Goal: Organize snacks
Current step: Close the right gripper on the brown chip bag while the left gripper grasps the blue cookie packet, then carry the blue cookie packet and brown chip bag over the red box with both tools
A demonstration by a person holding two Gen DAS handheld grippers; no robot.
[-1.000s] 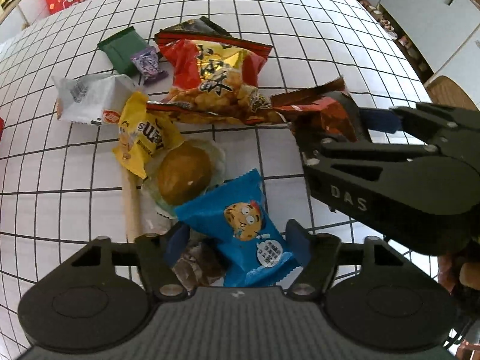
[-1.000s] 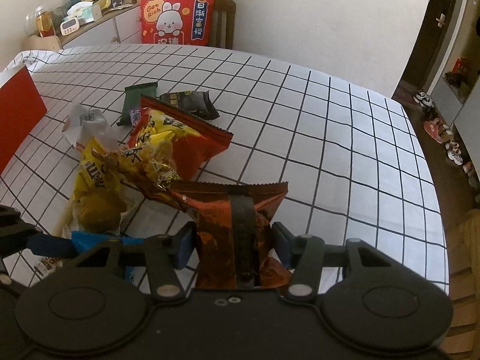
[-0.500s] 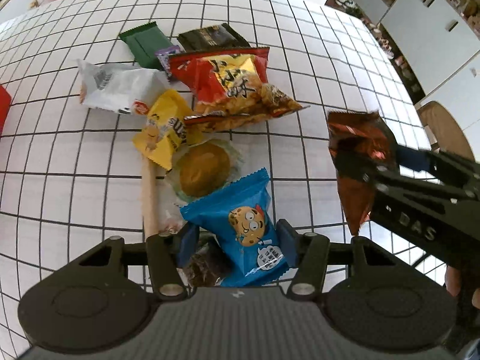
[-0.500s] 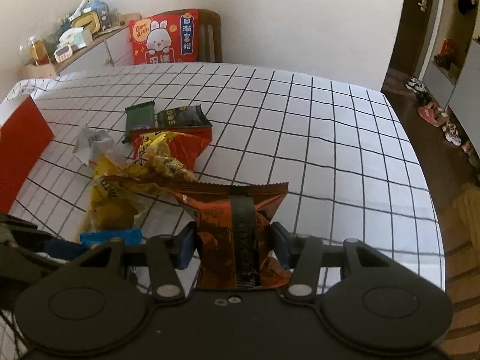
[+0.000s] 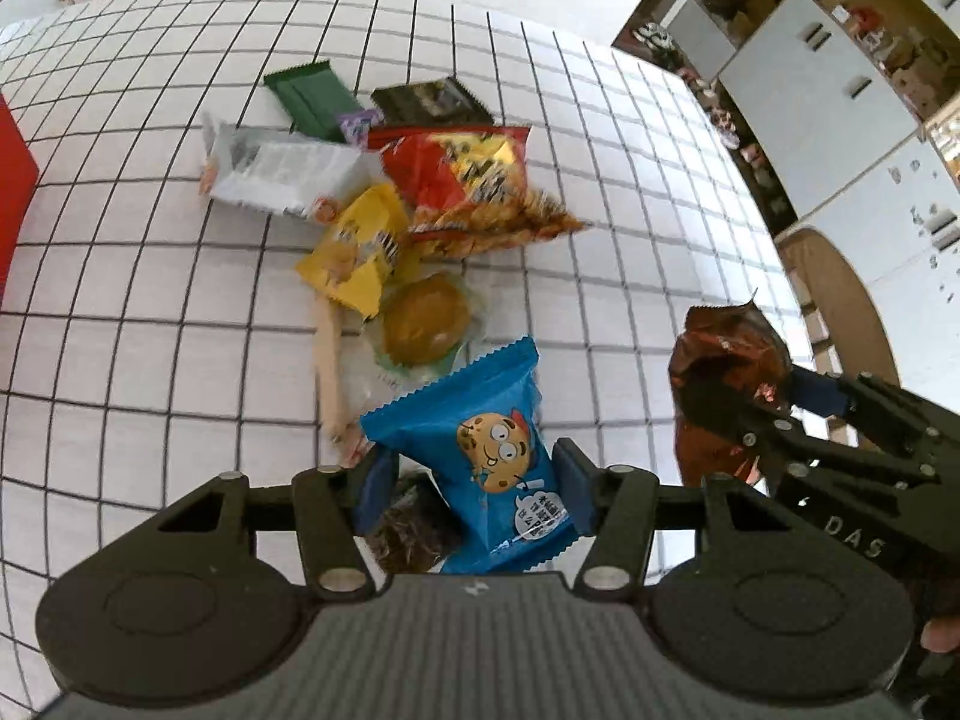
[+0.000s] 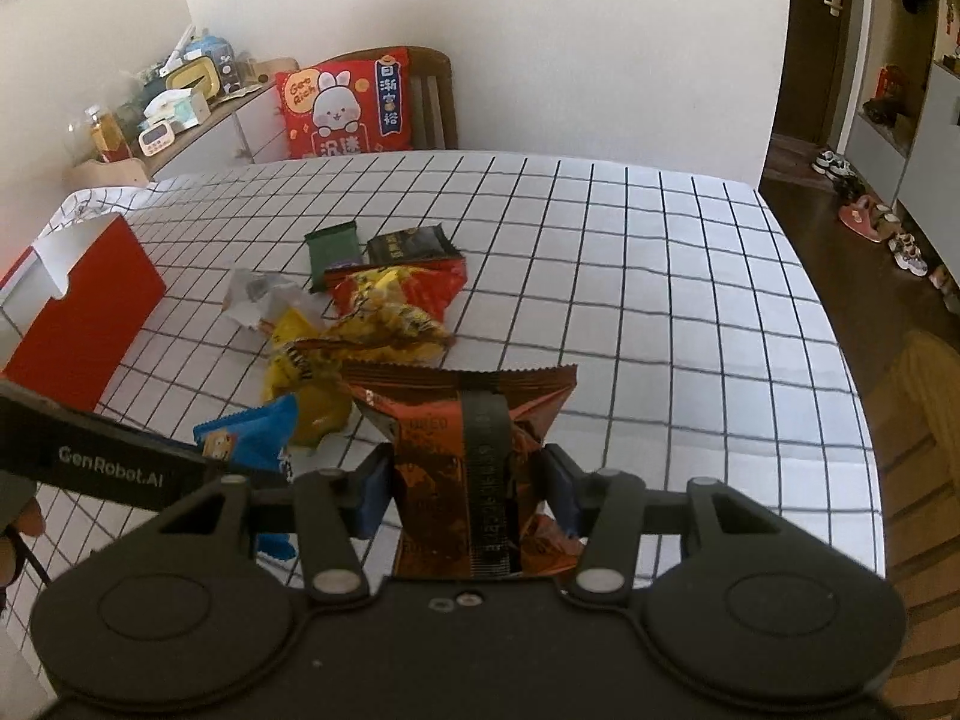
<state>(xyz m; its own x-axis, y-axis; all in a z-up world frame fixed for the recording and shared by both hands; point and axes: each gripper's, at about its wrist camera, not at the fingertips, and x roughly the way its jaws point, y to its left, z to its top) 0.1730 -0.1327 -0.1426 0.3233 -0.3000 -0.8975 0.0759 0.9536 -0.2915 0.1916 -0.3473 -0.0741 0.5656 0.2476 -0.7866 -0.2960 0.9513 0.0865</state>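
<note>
Left gripper [image 5: 474,474] clamped on crinkly blue cookie packet [image 5: 480,450], right gripper [image 6: 468,483] on glossy brown foil snack bag [image 6: 480,450], both lifted clear of checked table [image 6: 660,300]. Slippery film, shallow side grips: could slide out, drop onto remaining snack pile [image 5: 408,204].

The lower end of the blue cookie packet [image 5: 492,456] is hidden behind the left gripper [image 5: 474,489] body. The bottom of the brown-orange packet [image 6: 480,468] is covered likewise, and its print is too blurred to be read. The red box [image 6: 84,324] is cut by the picture's edge. The dark packet [image 5: 414,528] under the blue one is only partly seen.
</note>
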